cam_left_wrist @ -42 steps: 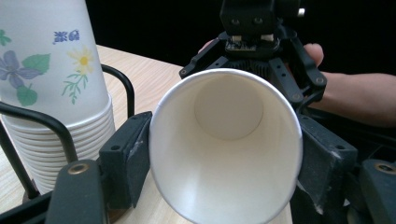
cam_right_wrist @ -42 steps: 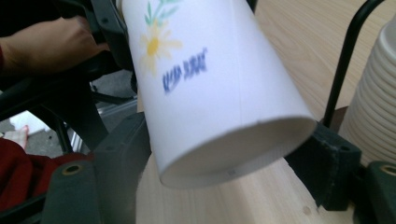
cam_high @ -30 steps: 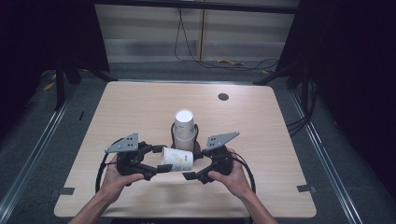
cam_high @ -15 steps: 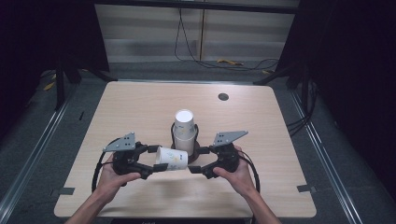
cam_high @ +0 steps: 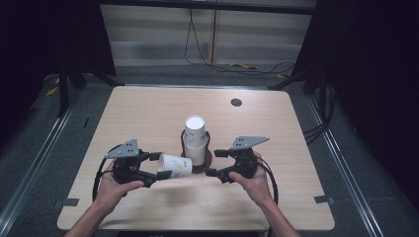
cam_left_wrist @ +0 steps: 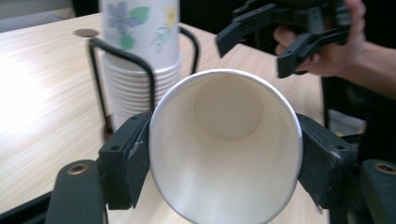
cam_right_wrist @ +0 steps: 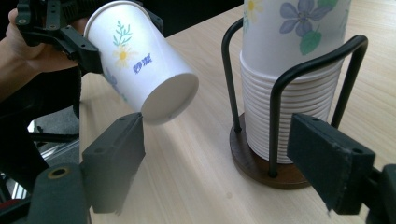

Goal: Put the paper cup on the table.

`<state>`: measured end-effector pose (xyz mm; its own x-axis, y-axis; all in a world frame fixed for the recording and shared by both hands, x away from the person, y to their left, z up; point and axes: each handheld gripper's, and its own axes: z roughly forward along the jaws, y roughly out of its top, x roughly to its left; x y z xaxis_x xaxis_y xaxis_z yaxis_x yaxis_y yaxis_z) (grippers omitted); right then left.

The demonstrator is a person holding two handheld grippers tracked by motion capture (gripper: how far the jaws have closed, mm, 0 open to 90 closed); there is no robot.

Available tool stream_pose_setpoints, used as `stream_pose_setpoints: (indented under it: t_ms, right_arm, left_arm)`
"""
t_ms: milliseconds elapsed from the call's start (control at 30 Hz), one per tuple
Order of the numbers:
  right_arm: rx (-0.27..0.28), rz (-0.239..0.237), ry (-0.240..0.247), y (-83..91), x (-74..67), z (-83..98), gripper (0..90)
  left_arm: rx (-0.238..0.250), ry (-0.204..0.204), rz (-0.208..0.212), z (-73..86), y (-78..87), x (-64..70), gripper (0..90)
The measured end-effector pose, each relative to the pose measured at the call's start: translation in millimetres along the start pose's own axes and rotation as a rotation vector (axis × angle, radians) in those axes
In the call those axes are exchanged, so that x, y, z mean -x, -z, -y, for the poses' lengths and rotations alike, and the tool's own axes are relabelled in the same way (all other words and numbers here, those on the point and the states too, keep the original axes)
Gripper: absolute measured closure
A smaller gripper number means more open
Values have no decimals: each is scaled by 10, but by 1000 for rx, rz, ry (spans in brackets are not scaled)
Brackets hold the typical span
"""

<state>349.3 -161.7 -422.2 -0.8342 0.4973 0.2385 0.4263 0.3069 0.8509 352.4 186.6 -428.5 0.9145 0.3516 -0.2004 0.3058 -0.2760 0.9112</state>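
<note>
A single white paper cup point(cam_high: 175, 166) with a flower print lies on its side, and my left gripper point(cam_high: 159, 165) is shut on it near the rim. In the left gripper view its open mouth point(cam_left_wrist: 224, 149) faces the camera between the two jaws. Just right of it stands a tall stack of upside-down paper cups point(cam_high: 195, 138) in a black wire holder point(cam_right_wrist: 280, 93) on a round wooden base point(cam_right_wrist: 261, 173). My right gripper point(cam_high: 216, 163) is open and holds nothing, low beside the base, its jaws spread on either side of the holder point(cam_right_wrist: 219, 163). The held cup's bottom point(cam_right_wrist: 170, 100) points toward it.
The light wooden table point(cam_high: 148, 108) has a small dark round grommet point(cam_high: 236, 102) at the far right. Dark floor with rails and cables surrounds the table. Bare tabletop lies behind and on both sides of the stack.
My left gripper has drawn the cup a little to the left, away from the stack. The right gripper has shifted slightly right and stayed open.
</note>
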Motion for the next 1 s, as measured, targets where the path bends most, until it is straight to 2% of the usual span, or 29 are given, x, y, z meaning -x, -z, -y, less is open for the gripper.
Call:
stream_pose_setpoints:
  t_ms: [133, 233, 500, 667, 733, 767, 933, 1000]
  right_arm:
    - [-1, 5, -5, 3, 2, 5, 200]
    - [2, 10, -9, 9, 6, 6, 202]
    - [1, 35, -21, 49, -2, 26, 159]
    - [-8, 65, -32, 86, -33, 71, 143]
    - [-14, 80, -42, 110, -46, 100, 141]
    - [-20, 82, -46, 116, -50, 115, 141]
    - [-30, 119, -62, 145, -52, 183, 142]
    - [-49, 145, -65, 158, -31, 205, 144]
  left_arm:
    - [5, 12, -40, 3, 62, -43, 272]
    - [-15, 21, -59, 15, 97, -69, 272]
    - [-42, 41, -83, 10, 174, -143, 272]
    - [-54, 36, -87, -34, 224, -148, 274]
    - [-51, 59, -84, -38, 243, -161, 276]
    - [-55, 58, -86, -37, 250, -170, 276]
    - [-79, 57, -132, -45, 259, -212, 276]
    - [-107, 51, -150, -54, 258, -218, 276]
